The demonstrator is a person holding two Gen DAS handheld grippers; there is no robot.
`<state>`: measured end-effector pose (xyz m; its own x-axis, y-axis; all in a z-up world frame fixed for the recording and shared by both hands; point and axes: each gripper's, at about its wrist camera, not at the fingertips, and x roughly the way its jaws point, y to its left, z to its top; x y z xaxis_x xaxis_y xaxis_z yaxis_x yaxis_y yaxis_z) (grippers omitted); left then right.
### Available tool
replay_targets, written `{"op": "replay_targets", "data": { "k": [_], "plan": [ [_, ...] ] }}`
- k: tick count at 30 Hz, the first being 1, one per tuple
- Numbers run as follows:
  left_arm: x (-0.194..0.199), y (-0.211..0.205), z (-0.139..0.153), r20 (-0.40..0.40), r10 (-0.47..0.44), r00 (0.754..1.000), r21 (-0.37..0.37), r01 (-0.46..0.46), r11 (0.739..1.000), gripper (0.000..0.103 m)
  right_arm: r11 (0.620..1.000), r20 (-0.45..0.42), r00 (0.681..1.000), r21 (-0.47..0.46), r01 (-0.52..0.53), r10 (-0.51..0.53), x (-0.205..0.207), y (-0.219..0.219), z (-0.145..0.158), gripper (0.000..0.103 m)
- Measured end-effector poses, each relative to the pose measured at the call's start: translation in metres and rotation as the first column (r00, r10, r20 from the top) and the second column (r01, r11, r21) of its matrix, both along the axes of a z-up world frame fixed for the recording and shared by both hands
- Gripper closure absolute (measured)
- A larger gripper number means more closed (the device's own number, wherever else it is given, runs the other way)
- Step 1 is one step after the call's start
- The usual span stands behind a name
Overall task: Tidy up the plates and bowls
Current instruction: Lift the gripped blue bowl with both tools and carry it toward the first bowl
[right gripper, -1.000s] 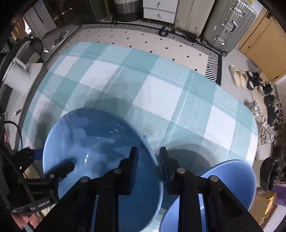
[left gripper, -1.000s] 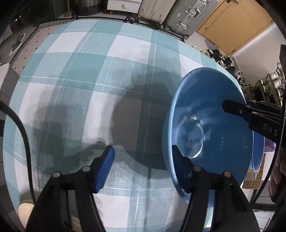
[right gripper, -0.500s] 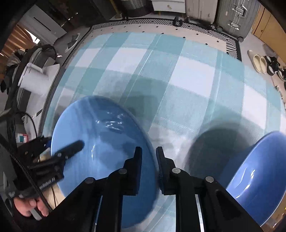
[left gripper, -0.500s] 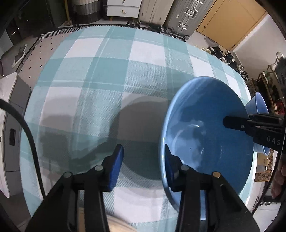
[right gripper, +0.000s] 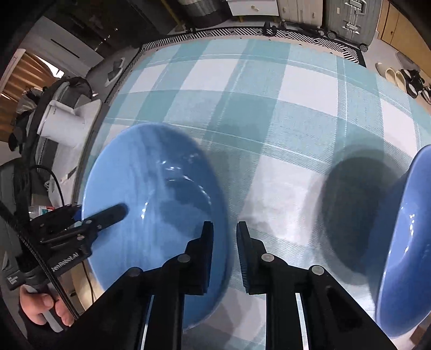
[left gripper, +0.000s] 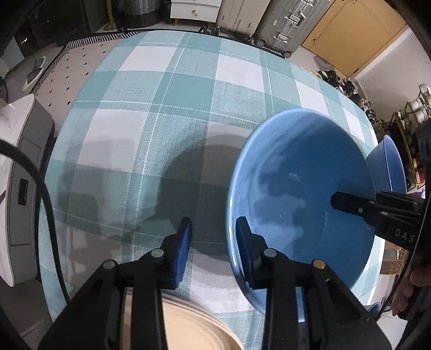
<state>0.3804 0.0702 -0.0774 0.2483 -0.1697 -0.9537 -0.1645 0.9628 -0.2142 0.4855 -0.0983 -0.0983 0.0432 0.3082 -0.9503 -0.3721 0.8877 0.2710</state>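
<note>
A large blue bowl [left gripper: 296, 193] hangs tilted above the checked tablecloth [left gripper: 172, 113], its shadow on the cloth to its left. My right gripper [right gripper: 225, 239] is shut on the bowl's near rim [right gripper: 161, 188], one finger inside and one outside. One right finger [left gripper: 347, 202] shows over the bowl's far side in the left wrist view. My left gripper [left gripper: 214, 239] straddles the opposite rim with its jaws closing. Its right pad is inside the bowl and its left pad stands apart from the rim. A second blue bowl [right gripper: 404, 242] stands at the right, also seen at the edge [left gripper: 390, 161].
A beige plate [left gripper: 194, 328] lies below my left gripper at the table's near edge. A hand [right gripper: 40, 309] holds the left gripper's handle. Suitcases [left gripper: 282, 21] and a white cabinet [left gripper: 194, 10] stand on the floor beyond the table.
My left jaws have narrowed and now stand around the bowl's rim. My right jaws have closed further on the opposite rim. The second bowl has slid toward the right edge of the right wrist view.
</note>
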Motion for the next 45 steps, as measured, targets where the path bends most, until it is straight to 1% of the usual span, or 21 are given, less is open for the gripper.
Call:
{"op": "replay_targets", "data": {
  "k": [2,4,5,8,10,14,16,17,18,19,22,24,27,28,32,33,35,38,43,45],
  "plan": [
    [0.0,-0.001,-0.001,-0.011,0.003,1.0,-0.016,-0.003,1.0,0.072,1.0,0.018,1.0,-0.02,-0.019,0.019,-0.004,0.004,0.002,0.091],
    [-0.001,0.0,-0.003,-0.027,0.021,0.999,-0.063,-0.022,0.998,0.072,0.999,0.031,0.999,-0.04,-0.022,0.024,-0.008,0.005,0.003,0.095],
    [-0.002,0.0,-0.002,-0.029,0.024,0.999,-0.072,-0.026,0.997,0.072,0.999,0.036,0.999,-0.038,-0.021,0.022,-0.009,0.005,0.005,0.095],
    [-0.004,-0.006,0.004,-0.01,0.008,1.0,-0.054,-0.009,0.999,0.072,1.0,0.052,0.999,-0.021,-0.015,0.016,-0.012,0.004,0.01,0.096],
    [-0.006,-0.007,0.007,-0.008,0.004,1.0,-0.059,-0.005,0.998,0.072,0.999,0.059,0.998,-0.026,-0.019,0.021,-0.015,0.003,0.013,0.096],
    [-0.01,-0.006,0.01,-0.008,0.005,1.0,-0.07,-0.006,0.998,0.074,0.999,0.035,0.999,-0.049,0.02,-0.018,-0.014,-0.001,0.008,0.096],
    [-0.011,-0.001,0.008,-0.014,0.017,1.0,-0.102,-0.019,0.995,0.076,0.999,0.035,0.999,-0.039,0.03,-0.028,-0.015,-0.003,0.008,0.096],
    [-0.011,0.001,0.007,-0.017,0.021,1.0,-0.131,-0.023,0.991,0.079,0.999,0.033,0.999,-0.036,0.035,-0.034,-0.015,-0.004,0.007,0.096],
    [-0.01,0.003,0.006,-0.015,0.025,1.0,-0.179,-0.027,0.983,0.083,0.999,0.03,0.999,-0.034,0.038,-0.037,-0.015,-0.005,0.007,0.096],
    [-0.01,0.003,0.006,-0.013,0.029,0.999,-0.188,-0.031,0.982,0.085,0.999,0.031,0.999,-0.033,0.037,-0.036,-0.015,-0.005,0.007,0.096],
    [-0.009,0.002,0.009,0.011,0.025,1.0,-0.155,-0.023,0.988,0.092,0.998,0.031,0.999,-0.04,0.038,-0.037,-0.015,-0.004,0.007,0.096],
    [-0.01,0.005,0.009,0.016,0.04,0.999,-0.166,-0.037,0.985,0.095,0.998,0.032,0.999,-0.041,0.042,-0.041,-0.016,-0.006,0.008,0.096],
    [-0.011,0.01,0.007,0.001,0.07,0.998,-0.197,-0.068,0.978,0.095,0.998,0.033,0.998,-0.03,0.054,-0.053,-0.017,-0.008,0.008,0.096],
    [-0.012,0.009,0.007,-0.002,0.068,0.998,-0.192,-0.068,0.979,0.096,0.998,0.033,0.998,-0.028,0.053,-0.052,-0.017,-0.008,0.008,0.096],
    [-0.012,-0.002,0.012,0.01,0.032,0.999,-0.113,-0.03,0.993,0.096,0.997,0.037,0.998,-0.057,0.046,-0.044,-0.021,-0.004,0.008,0.096],
    [-0.012,-0.003,0.012,0.006,0.025,1.0,-0.107,-0.024,0.994,0.097,0.997,0.032,0.998,-0.059,0.049,-0.048,-0.021,-0.004,0.008,0.096],
    [-0.012,-0.002,0.011,-0.001,0.024,1.0,-0.129,-0.024,0.991,0.097,0.997,0.034,0.997,-0.041,0.069,-0.068,-0.022,-0.008,0.01,0.096],
    [-0.014,-0.002,0.016,0.009,0.025,1.0,-0.129,-0.023,0.991,0.097,0.997,0.033,0.996,-0.02,0.079,-0.078,-0.025,-0.013,0.014,0.096],
    [-0.017,-0.004,0.03,0.018,0.02,1.0,-0.117,-0.017,0.993,0.097,0.997,0.037,0.996,-0.021,0.081,-0.08,-0.031,-0.014,0.024,0.096],
    [-0.02,-0.003,0.036,0.02,0.027,0.999,-0.115,-0.025,0.993,0.097,0.997,0.058,0.995,-0.022,0.078,-0.077,-0.035,-0.013,0.033,0.097]
  ]
}}
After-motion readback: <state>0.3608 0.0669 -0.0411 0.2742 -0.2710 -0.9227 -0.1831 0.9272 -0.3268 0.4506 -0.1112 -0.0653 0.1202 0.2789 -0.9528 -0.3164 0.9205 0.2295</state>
